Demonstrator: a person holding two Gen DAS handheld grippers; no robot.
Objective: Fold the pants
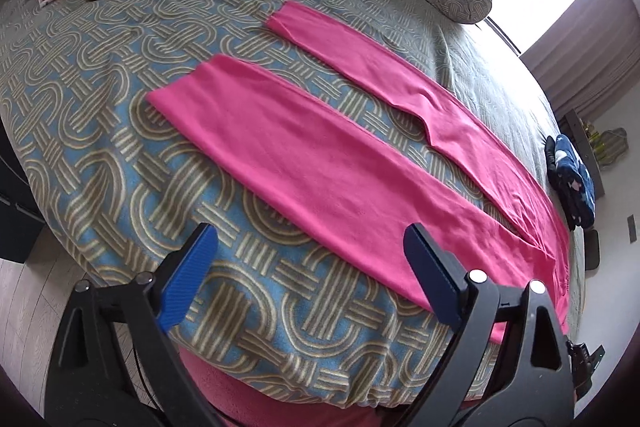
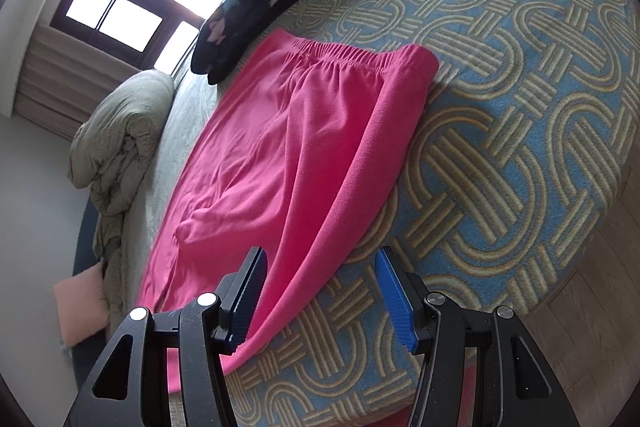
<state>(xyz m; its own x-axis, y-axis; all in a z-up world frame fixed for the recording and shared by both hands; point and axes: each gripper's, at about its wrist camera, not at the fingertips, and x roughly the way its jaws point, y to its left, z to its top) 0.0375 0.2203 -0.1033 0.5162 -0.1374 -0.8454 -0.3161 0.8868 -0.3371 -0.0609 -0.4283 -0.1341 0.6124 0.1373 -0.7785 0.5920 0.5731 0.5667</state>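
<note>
You have the pink pants (image 1: 304, 155) spread flat on the patterned blue-and-tan blanket (image 1: 120, 155), both legs lying apart and the elastic waistband (image 2: 356, 55) near a folded dark garment (image 2: 244, 15), so by my reading no fold has been made yet. Your left gripper (image 1: 310, 247) hangs above the near leg's edge with its jaws wide and empty. Your right gripper (image 2: 320, 283) stands partly open over the near side edge of the pants, its pads not pressing on cloth; everything from the first lengthwise fold onward is left.
</note>
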